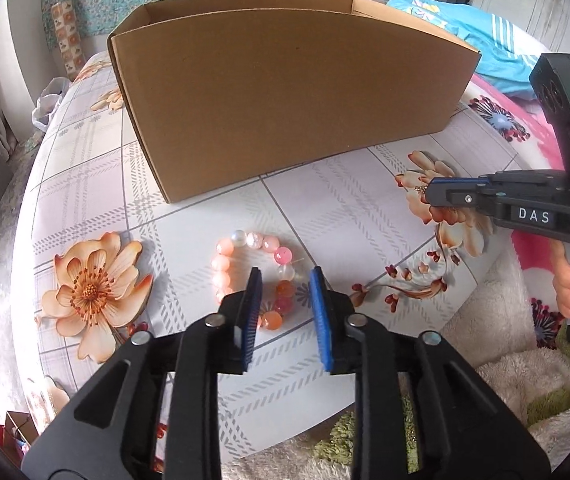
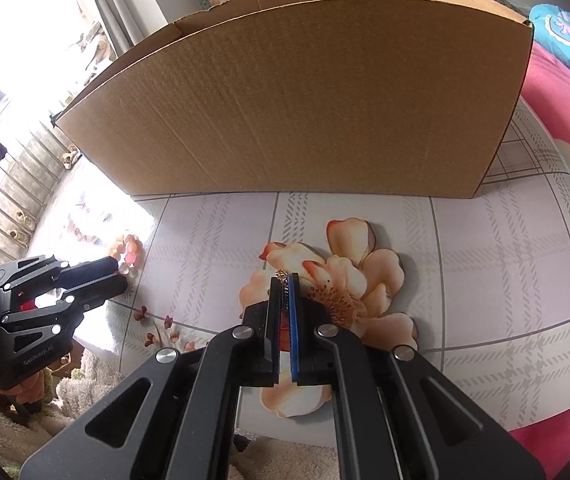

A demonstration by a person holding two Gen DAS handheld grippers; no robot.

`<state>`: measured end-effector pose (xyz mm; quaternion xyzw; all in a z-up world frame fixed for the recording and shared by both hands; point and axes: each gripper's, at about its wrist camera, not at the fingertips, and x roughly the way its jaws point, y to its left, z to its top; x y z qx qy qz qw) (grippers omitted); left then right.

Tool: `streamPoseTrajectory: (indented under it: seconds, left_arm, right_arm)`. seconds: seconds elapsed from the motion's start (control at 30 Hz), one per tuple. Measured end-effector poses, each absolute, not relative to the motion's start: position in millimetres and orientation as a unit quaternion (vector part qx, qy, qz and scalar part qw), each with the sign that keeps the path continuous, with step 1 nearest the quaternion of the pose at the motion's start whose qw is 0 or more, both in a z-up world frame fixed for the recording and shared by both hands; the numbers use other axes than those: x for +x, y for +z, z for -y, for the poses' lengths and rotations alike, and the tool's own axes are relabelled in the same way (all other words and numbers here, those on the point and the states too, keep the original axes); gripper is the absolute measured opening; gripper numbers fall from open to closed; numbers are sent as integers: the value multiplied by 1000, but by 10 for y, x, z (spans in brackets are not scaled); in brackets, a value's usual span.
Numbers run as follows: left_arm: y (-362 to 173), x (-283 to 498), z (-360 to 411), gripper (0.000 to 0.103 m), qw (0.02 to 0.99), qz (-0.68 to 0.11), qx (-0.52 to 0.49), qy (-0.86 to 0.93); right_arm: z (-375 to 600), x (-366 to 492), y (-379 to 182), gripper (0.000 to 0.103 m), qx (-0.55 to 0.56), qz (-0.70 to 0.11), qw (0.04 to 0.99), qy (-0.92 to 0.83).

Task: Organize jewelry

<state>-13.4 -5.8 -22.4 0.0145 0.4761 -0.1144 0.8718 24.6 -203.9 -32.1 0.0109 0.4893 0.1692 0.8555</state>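
Pink, peach and white bracelet on a grey-plaid, orange-flowered tablecloth; plain brown cardboard box at 12 o'clock.

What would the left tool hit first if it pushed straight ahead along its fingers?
Probably the bead bracelet: the left tool is open and angled down, with the bracelet's near beads showing between its fingers. Depth is unclear, so it may meet the tablecloth just past them.

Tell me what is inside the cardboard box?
Only bare inner walls of the cardboard box show near its rim. Its front wall covers the bottom, so any contents cannot be seen.
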Motion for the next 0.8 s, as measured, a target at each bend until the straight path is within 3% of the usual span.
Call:
streamPoseTrajectory:
  seconds: [0.53, 0.67, 0.8]
  left_arm:
    - [-236, 69, 136, 24, 867, -489, 26, -92]
    - [-231, 108, 154, 22, 866, -492, 24, -86]
    - [-231, 141, 158, 19, 865, -495, 20, -81]
  right_arm:
    - [1898, 215, -312, 6, -17, -486, 858, 165]
    - [1809, 208, -289, 16, -37, -480, 861, 163]
    - [1704, 225, -294, 17, -59, -479, 861, 161]
